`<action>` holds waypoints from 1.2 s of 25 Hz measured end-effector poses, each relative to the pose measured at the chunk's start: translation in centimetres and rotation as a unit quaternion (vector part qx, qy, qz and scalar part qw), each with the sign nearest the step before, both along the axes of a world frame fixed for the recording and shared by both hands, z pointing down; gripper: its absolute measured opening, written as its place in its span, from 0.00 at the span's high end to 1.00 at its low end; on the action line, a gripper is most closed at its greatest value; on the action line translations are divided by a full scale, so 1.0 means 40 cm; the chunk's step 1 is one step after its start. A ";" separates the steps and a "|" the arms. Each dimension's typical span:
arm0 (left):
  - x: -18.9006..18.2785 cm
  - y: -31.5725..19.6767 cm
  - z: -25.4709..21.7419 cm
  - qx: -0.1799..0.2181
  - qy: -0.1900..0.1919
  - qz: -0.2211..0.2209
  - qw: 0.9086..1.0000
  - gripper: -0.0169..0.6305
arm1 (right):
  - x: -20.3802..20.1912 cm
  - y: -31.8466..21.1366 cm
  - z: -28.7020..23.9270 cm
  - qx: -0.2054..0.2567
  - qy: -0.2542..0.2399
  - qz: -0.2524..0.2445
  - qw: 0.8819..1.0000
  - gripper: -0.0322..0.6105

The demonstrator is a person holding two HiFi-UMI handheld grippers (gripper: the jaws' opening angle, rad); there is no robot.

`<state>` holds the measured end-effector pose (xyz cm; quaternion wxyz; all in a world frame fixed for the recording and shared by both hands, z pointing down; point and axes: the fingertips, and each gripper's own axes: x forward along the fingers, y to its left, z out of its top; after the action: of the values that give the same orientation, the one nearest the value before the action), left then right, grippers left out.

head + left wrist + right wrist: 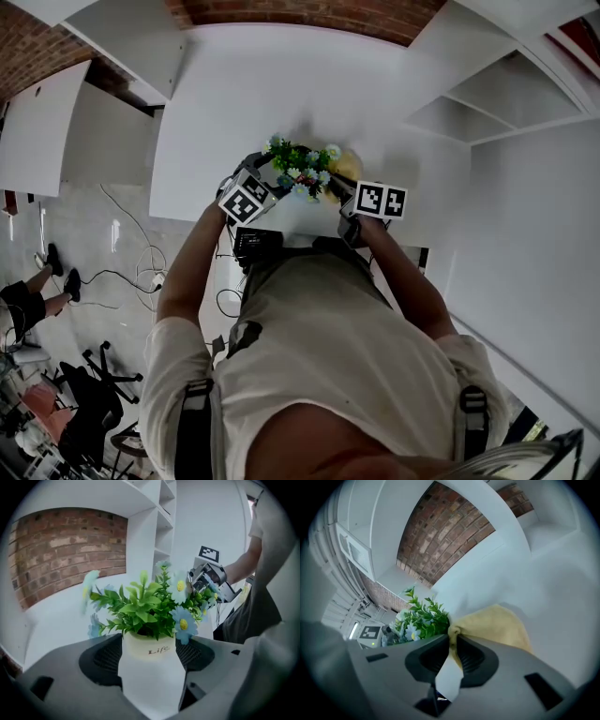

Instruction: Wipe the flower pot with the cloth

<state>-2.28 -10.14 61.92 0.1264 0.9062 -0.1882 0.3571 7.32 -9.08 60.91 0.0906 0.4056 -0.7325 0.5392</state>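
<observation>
Yellow cloth [499, 625]; cream flower pot [149, 648]; blue flowers [183, 620].

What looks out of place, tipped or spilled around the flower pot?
Nothing stands out. The flower pot stands upright on the white table between the open jaws of the left claw, and the yellow cloth is pinched in the right claw. No spill shows.

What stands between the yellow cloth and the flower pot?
No separate thing is visible. The cloth, pinched in the right gripper's jaws, lies right beside the leaves; only these overhang the flower pot there.
</observation>
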 end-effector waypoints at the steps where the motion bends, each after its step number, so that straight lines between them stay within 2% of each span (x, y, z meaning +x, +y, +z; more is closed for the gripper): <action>1: 0.005 0.002 0.012 -0.002 -0.009 0.009 1.000 0.45 | -0.003 0.002 0.002 0.000 -0.001 -0.001 1.000 0.85; 3: 0.016 0.005 0.029 -0.007 -0.012 0.014 1.000 0.45 | -0.009 0.008 0.007 -0.002 -0.004 -0.004 1.000 0.85; 8: 0.035 0.002 0.032 0.005 0.019 -0.016 1.000 0.45 | -0.010 0.018 0.024 -0.012 -0.007 -0.007 1.000 0.85; 11: 0.033 0.021 0.035 0.008 0.015 -0.056 0.998 0.45 | -0.006 0.023 0.039 -0.015 -0.001 -0.002 1.000 0.85; 14: 0.035 0.046 0.034 0.029 -0.004 -0.105 0.994 0.45 | 0.005 0.023 0.050 -0.007 0.019 0.013 1.000 0.85; 17: 0.023 0.070 0.032 0.030 0.000 -0.139 0.990 0.45 | 0.000 0.023 0.052 -0.004 0.022 0.011 1.000 0.85; 19: 0.010 0.083 0.029 0.023 -0.001 -0.124 0.992 0.45 | -0.007 0.024 0.054 -0.005 0.023 -0.002 1.000 0.85; 22: -0.009 0.076 0.030 0.021 -0.028 -0.066 0.997 0.44 | -0.008 0.017 0.052 -0.002 0.027 -0.020 0.999 0.85; 24: -0.016 0.057 0.028 0.020 -0.030 -0.051 0.998 0.44 | -0.012 0.009 0.046 0.001 0.024 -0.028 0.999 0.85; 27: -0.008 0.043 0.028 0.018 -0.020 -0.052 0.998 0.45 | -0.019 -0.001 0.036 0.004 0.012 -0.036 0.999 0.85; 30: -0.007 0.038 0.031 0.039 -0.014 -0.083 0.996 0.45 | -0.027 -0.005 0.034 0.009 0.009 -0.044 0.999 0.85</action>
<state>-2.58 -8.60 63.15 0.1174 0.8866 -0.2783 0.3502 6.23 -9.27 62.28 0.1168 0.3785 -0.7536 0.5246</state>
